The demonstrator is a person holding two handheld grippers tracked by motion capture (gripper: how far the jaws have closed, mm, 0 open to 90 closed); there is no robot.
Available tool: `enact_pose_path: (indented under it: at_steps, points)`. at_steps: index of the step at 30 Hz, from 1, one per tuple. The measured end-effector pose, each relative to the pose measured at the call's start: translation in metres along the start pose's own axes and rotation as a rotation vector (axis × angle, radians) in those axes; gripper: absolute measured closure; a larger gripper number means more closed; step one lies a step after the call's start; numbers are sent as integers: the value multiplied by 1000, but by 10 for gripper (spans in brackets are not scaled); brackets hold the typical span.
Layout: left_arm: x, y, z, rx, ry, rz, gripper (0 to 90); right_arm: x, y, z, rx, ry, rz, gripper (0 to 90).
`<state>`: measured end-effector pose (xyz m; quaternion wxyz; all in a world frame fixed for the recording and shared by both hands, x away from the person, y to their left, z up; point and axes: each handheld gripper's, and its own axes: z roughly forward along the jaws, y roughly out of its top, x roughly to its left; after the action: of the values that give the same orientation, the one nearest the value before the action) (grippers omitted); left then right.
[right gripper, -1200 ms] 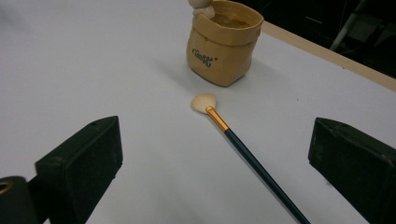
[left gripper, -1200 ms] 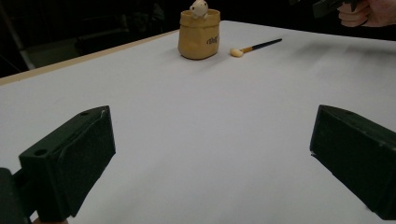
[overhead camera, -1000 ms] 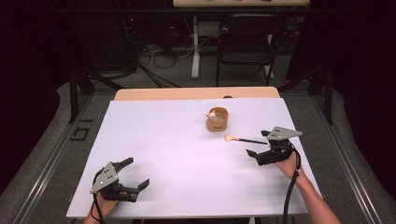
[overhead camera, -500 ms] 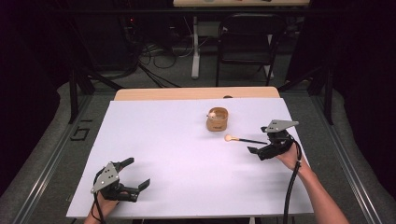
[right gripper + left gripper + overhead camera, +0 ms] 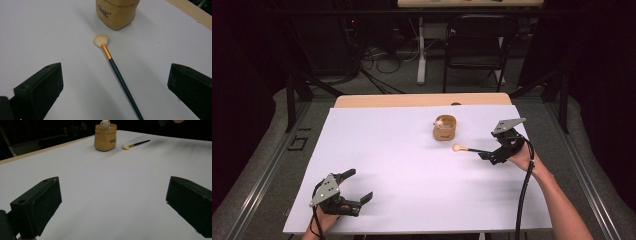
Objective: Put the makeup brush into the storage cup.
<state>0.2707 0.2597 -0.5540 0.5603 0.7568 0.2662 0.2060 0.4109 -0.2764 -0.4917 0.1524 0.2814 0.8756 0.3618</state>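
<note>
A tan pot [image 5: 445,128] with a small white figure at its rim stands right of the table's middle. Just in front of it lies a brush [image 5: 467,149] with a cream fan head, gold ferrule and dark handle. My right gripper [image 5: 490,151] is at the handle's end, open. In the right gripper view the brush [image 5: 117,72] runs between the two spread jaws of the right gripper [image 5: 116,85], with the pot [image 5: 117,13] beyond. My left gripper [image 5: 359,185] rests open near the front left edge, holding nothing. Its view shows the left gripper [image 5: 112,205] facing the distant pot [image 5: 105,137] and brush [image 5: 136,144].
A white sheet [image 5: 402,165] covers the table, and a strip of bare wood [image 5: 412,100] shows along the far edge. Beyond the table stand a dark chair [image 5: 477,45] and floor cables [image 5: 377,70].
My right gripper has moved farther up the table, to the end of the brush handle, jaws still spread. The left gripper, pot and brush have stayed put.
</note>
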Motion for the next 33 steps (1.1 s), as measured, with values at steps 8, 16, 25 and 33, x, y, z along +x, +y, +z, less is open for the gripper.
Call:
enact_pose_path:
  at_steps: [8, 16, 25, 33]
  points:
    - [0, 0, 0, -1, -2, 1, 0, -10, 11, 4, 56, 11, -40, 0]
    - [0, 0, 0, 2, -8, 7, 0, -19, 18, 10, 96, 28, -60, 0]
    - [0, 0, 1, 2, -11, 8, 0, -22, 25, 22, 181, 42, -109, 0]
    - [-1, 0, 1, 2, -15, 8, 0, -25, 33, 30, 237, 40, -158, 0]
